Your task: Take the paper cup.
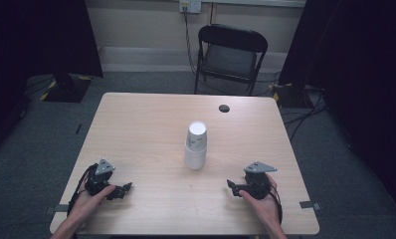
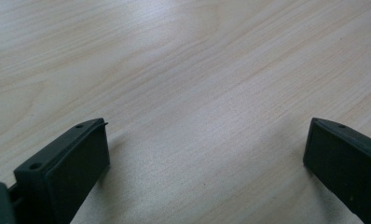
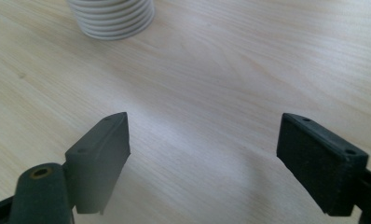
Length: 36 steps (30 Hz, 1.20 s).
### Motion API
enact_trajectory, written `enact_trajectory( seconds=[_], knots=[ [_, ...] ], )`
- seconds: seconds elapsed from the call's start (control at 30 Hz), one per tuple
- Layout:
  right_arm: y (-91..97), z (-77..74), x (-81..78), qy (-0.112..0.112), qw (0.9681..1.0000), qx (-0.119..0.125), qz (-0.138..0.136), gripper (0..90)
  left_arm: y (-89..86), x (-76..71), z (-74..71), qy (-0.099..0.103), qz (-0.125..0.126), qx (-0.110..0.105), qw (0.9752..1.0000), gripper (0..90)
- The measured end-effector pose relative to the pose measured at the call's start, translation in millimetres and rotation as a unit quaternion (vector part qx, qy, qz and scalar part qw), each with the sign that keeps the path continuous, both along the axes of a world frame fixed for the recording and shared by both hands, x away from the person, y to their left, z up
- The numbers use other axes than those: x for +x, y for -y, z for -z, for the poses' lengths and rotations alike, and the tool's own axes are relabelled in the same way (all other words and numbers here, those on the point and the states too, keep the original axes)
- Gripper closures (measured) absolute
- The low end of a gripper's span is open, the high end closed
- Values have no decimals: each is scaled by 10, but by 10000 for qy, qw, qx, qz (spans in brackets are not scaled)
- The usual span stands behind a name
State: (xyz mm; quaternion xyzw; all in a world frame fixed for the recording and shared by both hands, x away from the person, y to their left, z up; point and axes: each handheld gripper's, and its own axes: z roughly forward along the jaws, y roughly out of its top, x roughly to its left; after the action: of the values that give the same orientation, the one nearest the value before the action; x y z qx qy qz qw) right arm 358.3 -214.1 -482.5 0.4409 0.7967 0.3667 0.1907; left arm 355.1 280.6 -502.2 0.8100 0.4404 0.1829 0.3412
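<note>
Resting low at near edge of table (image 1: 151,114): left gripper (image 1: 122,189) and right gripper (image 1: 232,186), 1 in each hand, well apart. Both w/ jaws spread wide, nothing between, bare wood under them. Farther in, mid-table between the 2: stack of white paper cups (image 1: 196,145), upside down, untouched. Beyond table, black folding chair (image 1: 231,55) by wall.

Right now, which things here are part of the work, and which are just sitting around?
Part of the work:
- stack of white ribbed paper cups, upside down mid-table
- left gripper, jaws open, nothing between them
- right gripper, jaws open, nothing between them
- light wooden table

Just lying about:
- black folding chair behind the table
- round black cable hole in the tabletop
</note>
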Motion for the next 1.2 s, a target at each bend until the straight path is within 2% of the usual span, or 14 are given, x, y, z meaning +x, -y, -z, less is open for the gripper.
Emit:
enact_trajectory(
  seconds=[0.1, 0.3, 0.37, 0.53, 0.7, 0.8, 0.93, 1.1, 1.2],
  knots=[
    [45, 31, 36, -13, 9997, -187, 131, 155, 0, -1, 0, -1, -3, 0, 10000, 0],
    [43, 19, 38, 37, 9999, -83, 93, 152, 3, -12, 0, 10, -25, -6, 10000, 2],
    [5, -17, 30, 134, 9999, 27, 5, 155, 2, -11, 0, 10, -24, -4, 10000, 2],
    [-131, -133, 53, 345, 9992, 90, -163, 158, 2, -11, 0, 11, -25, -5, 10000, 2],
    [-176, -162, 56, 361, 9988, 162, -281, 157, 3, -9, 0, -3, -21, -13, 10000, 0],
    [-256, -275, 89, 535, 9972, 304, -414, 154, 2, -7, 0, -9, -14, -12, 10000, 0],
    [-366, -388, 154, 660, 9957, 378, -524, 151, 2, -8, 0, -9, -14, -11, 10000, 0],
    [-460, -479, 229, 783, 9939, 504, -593, 149, 2, -7, 0, -10, -11, -12, 10000, 0],
    [-504, -502, 274, 735, 9937, 522, -667, 147, 2, -7, 0, -10, -9, -13, 10000, 0]
  ],
)
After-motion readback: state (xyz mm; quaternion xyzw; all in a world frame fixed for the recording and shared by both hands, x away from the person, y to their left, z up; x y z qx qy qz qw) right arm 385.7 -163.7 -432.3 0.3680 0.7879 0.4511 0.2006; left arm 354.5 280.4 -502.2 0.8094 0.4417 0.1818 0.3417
